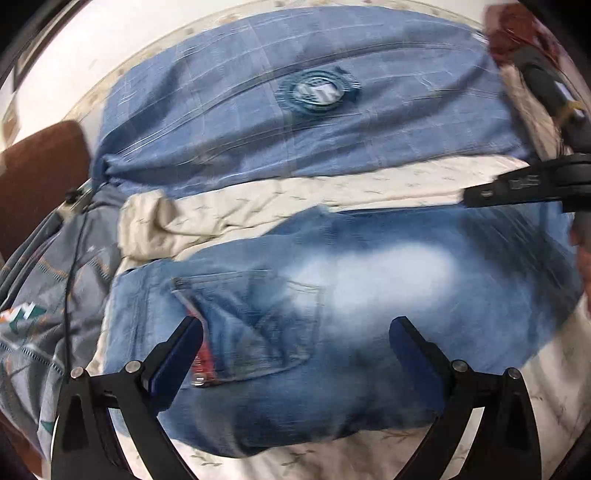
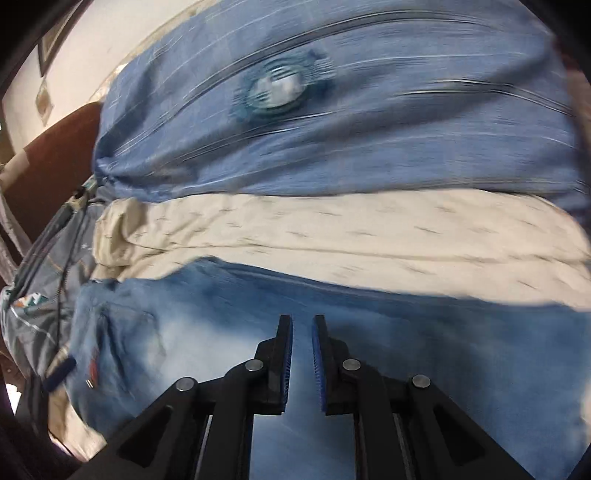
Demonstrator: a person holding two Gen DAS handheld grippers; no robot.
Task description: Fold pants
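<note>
Faded blue jeans point(image 1: 369, 280) lie across a cream bedsheet point(image 1: 295, 195), back pocket point(image 1: 251, 325) and red label toward the left. My left gripper point(image 1: 295, 332) is open and empty, hovering over the pocket area. My right gripper point(image 2: 302, 328) is over the jeans point(image 2: 406, 350) farther right; its jaws are almost together with a narrow gap and no cloth between the tips. It also shows in the left wrist view point(image 1: 480, 194) at the right edge, above the jeans' far edge. Both views are motion-blurred.
A large blue checked pillow point(image 1: 314, 110) with a round emblem lies behind the jeans point(image 2: 332, 122). A grey patterned blanket point(image 1: 44, 295) with a black cable is bunched at the left. A brown headboard point(image 1: 37, 170) stands far left. Red cloth point(image 1: 517, 33) lies at the top right.
</note>
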